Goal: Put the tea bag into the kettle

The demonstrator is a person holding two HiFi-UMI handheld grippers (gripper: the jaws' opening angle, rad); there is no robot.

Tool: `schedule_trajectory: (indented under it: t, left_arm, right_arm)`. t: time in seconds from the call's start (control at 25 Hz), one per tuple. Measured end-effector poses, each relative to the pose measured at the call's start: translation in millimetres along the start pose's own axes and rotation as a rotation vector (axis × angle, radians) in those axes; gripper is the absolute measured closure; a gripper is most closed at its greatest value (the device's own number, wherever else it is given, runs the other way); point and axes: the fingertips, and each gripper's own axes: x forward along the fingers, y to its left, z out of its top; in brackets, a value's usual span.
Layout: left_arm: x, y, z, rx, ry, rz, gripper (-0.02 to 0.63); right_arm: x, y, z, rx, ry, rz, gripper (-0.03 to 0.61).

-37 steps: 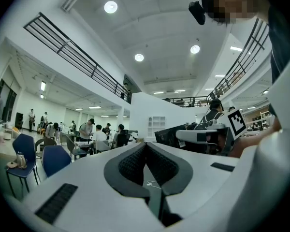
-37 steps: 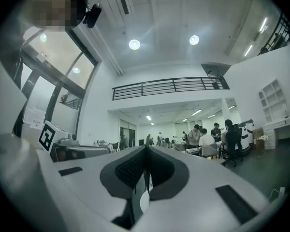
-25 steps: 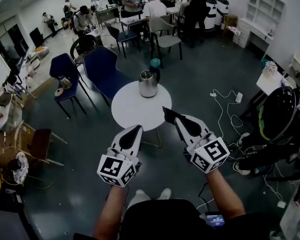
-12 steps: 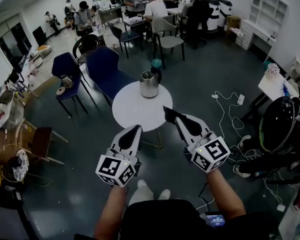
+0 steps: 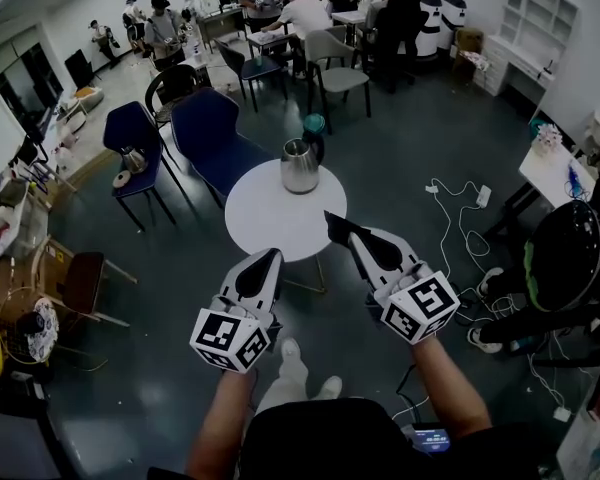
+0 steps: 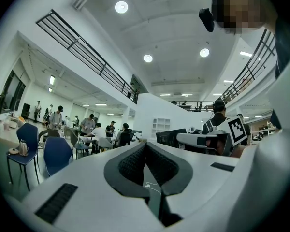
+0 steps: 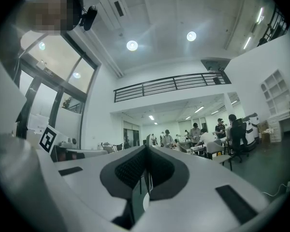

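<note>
Out ahead, on the far side of the round white desk (image 5: 270, 230), stands the steel kettle (image 5: 299, 166), w/ a green-capped bottle (image 5: 311, 125) just behind it. No tea bag shows anywhere, neither on the desk top nor in either gripper, so its whereabouts can't be told from these views. Whether the kettle's lid is on or off is too small to read.

Progress, as I judge it: nothing done yet. The person stands short of the desk w/ both grippers held in the air over the dark floor (image 5: 410, 168), well apart from the kettle. Left to do: find & pick up the tea bag, carry it to the kettle, drop it in thru the top.

Left gripper (image 5: 271, 255): fingers (image 6: 128, 166) pressed together, tips meeting, nothing between them. Only a thin slit lower down lets a bit of background thru. It touches nothing.

Right gripper (image 5: 331, 218): same story, fingers (image 7: 162, 170) closed tip to tip & empty. In the head view its tip overlaps the desk's near edge, but it looks raised above the desk, not resting on it.

Both sets of fingers will have to spread before any pick-up, probably once the tea bag comes into view.
</note>
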Motion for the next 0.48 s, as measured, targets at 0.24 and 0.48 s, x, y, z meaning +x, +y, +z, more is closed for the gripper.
schedule_trajectory:
  t: [0.24, 0.48]
  left_arm:
    - [8.2, 12.2, 4.9, 0.005, 0.002, -0.003, 0.598]
    - [17.7, 35.2, 3.4, 0.015, 0.014, 0.017, 0.598]
  right_arm:
    - [14.6, -6.2, 3.4, 0.006, -0.003, -0.005, 0.560]
    - [33.1, -14.0, 5.5, 0.002, -0.013, -0.014, 0.560]
